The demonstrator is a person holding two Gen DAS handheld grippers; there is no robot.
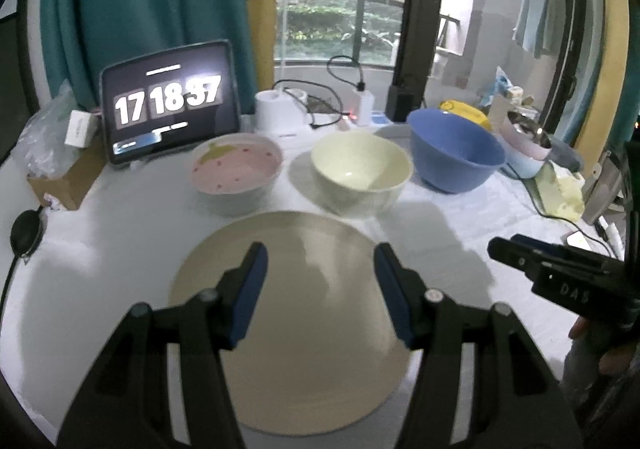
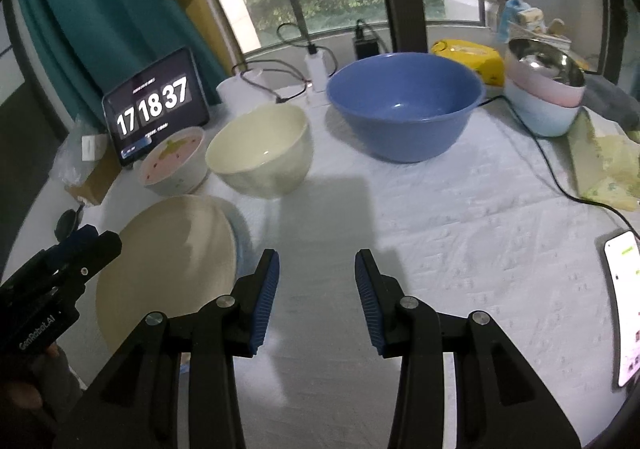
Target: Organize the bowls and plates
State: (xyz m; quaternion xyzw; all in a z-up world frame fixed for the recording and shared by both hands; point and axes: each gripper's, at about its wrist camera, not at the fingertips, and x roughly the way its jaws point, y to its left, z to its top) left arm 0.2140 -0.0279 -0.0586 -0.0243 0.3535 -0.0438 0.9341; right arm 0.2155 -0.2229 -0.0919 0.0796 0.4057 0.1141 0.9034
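A beige plate (image 1: 312, 313) lies flat on the white table; my left gripper (image 1: 320, 253) hangs open and empty just above it. The plate also shows in the right wrist view (image 2: 172, 265), seemingly on a pale blue plate whose edge (image 2: 240, 245) peeks out. Behind stand a pink strawberry bowl (image 1: 236, 169), a cream bowl (image 1: 360, 173) and a big blue bowl (image 1: 456, 149). My right gripper (image 2: 316, 261) is open and empty over bare cloth, right of the plate. The bowls also appear in the right wrist view: pink (image 2: 174, 161), cream (image 2: 260, 149), blue (image 2: 404, 105).
A tablet clock (image 1: 172, 101) stands at the back left beside a cardboard box (image 1: 64, 177). Stacked bowls with a steel one on top (image 2: 544, 85) stand at the back right. A phone (image 2: 624, 309) lies at the right edge. Cables (image 2: 560, 169) cross the cloth.
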